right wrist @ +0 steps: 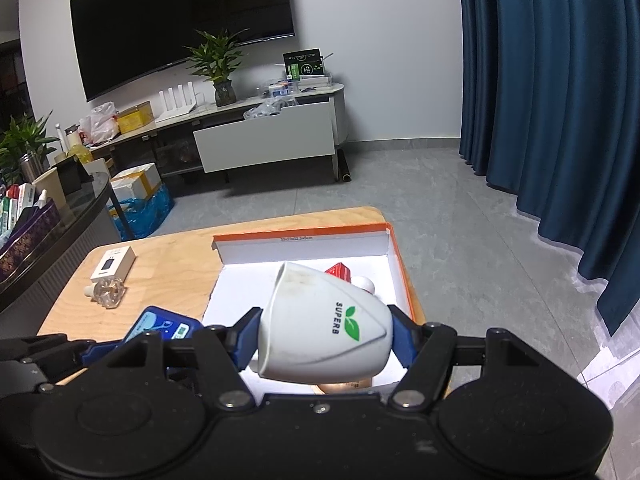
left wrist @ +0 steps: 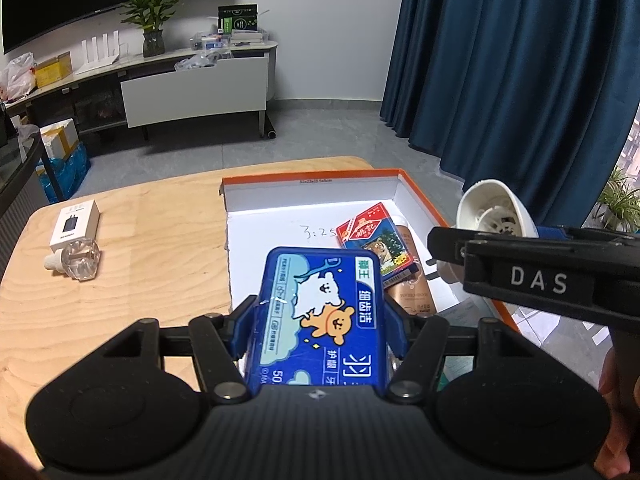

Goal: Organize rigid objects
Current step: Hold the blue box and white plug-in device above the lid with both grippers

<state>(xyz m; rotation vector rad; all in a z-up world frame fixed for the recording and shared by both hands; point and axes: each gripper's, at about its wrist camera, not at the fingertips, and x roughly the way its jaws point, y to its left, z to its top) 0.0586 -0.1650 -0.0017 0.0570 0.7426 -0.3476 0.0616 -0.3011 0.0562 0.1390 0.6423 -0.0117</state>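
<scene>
The left claw [left wrist: 318, 320] is gripping the blue floss case [left wrist: 320, 312] between its blue pads, holding it over the near left edge of the orange-rimmed box [left wrist: 312, 174]. The right claw [right wrist: 326, 336] is clamping a white SUPERB cup [right wrist: 324, 326], tilted with its mouth toward 11 o'clock, above the box's near right part. To place well, each should be lowering onto bare white floor, avoiding the red card pack [left wrist: 378, 242] at 1 o'clock. Farther out at 10 o'clock, a glass bottle [left wrist: 80, 260] and a white charger box [left wrist: 75, 226] are waiting on the desk [left wrist: 160, 240].

Close wrist views, shared orange box [left wrist: 416, 184] [right wrist: 394, 240]
</scene>
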